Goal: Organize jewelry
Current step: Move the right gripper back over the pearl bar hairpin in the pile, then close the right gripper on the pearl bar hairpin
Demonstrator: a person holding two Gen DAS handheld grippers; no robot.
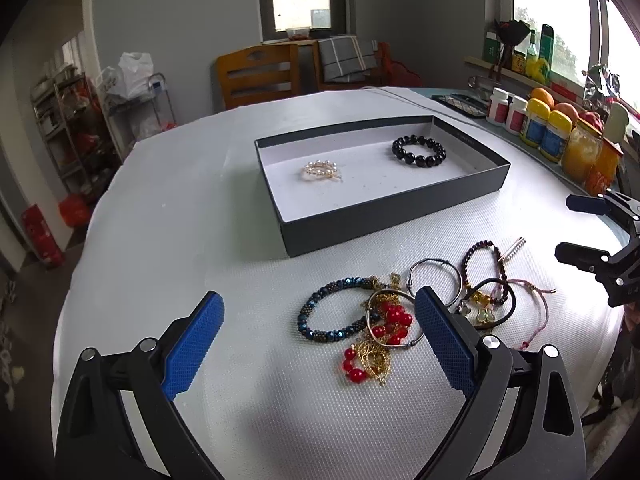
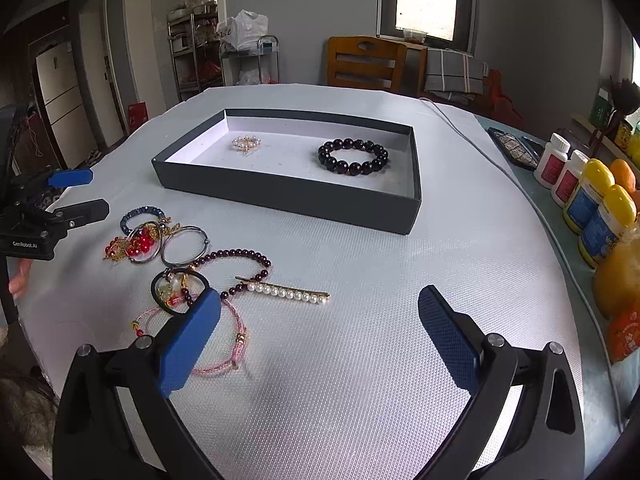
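While two pieces already lie in the box (image 2: pixel 280 200), both grippers, left gripper (image 1: pixel 320 344) and right gripper (image 2: pixel 320 344), hover spread and empty; next likely calls for pinching the pearl hairpin (image 2: pixel 288 293) beside the jewelry pile (image 1: pixel 404 312).

Ahead of my left gripper (image 1: pixel 320 312) a heap of bracelets (image 1: pixel 384 316) on the table (image 1: pixel 160 280), beyond it the tray (image 1: pixel 400 220) holding a beaded bracelet (image 1: pixel 419 151) (brooch (image 1: pixel 322 171) to its left), my right gripper (image 2: pixel 320 320) just right of the heap, a pearl clip (image 2: pixel 288 291) before it.
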